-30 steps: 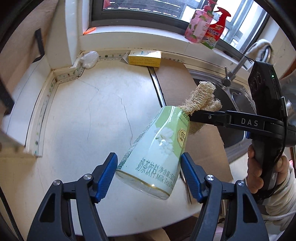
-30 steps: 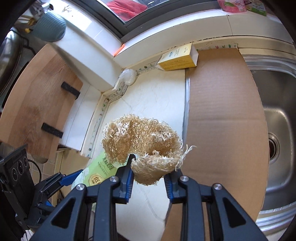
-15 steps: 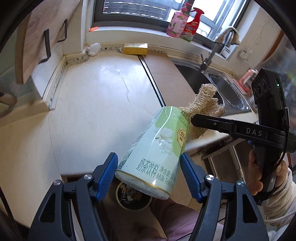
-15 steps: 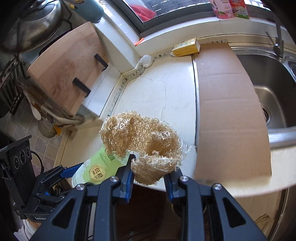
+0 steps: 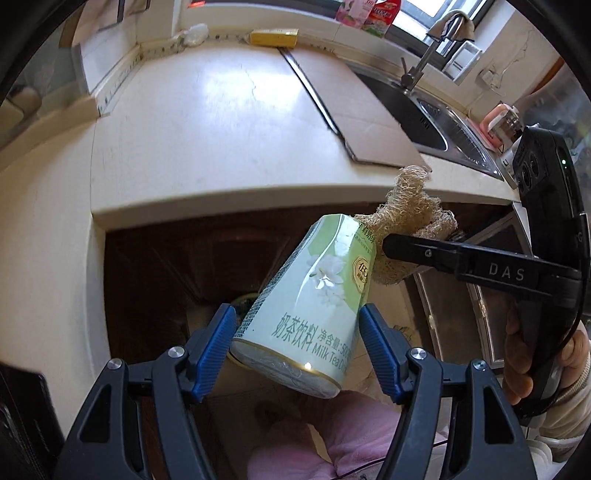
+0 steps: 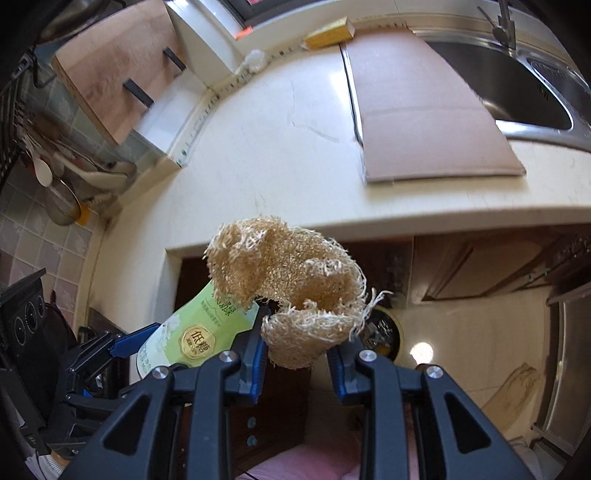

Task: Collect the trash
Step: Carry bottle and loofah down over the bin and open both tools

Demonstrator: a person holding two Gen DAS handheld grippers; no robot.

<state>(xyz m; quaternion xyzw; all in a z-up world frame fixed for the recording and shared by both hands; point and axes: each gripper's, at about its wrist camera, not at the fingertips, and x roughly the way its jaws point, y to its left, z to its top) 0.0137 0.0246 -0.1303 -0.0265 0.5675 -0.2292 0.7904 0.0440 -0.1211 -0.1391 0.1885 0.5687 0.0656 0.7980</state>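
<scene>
My left gripper is shut on a pale green milk tea bottle, held tilted in the air past the counter's front edge. The bottle also shows at the lower left of the right wrist view. My right gripper is shut on a tan fibrous loofah scrubber. In the left wrist view the scrubber sits just right of the bottle's top, pinched by the right gripper's black fingers. A round trash bin with litter inside stands on the floor below, partly hidden behind the scrubber.
A cream counter carries a cardboard sheet, a yellow box and a crumpled white bag. A steel sink with a tap lies to the right. Dark cabinet fronts are below. A person's pink-clad legs show at the bottom.
Both grippers have drawn back from over the counter to beyond its front edge and lower, each keeping its hold. The cabinet front, floor and trash bin have come into view.
</scene>
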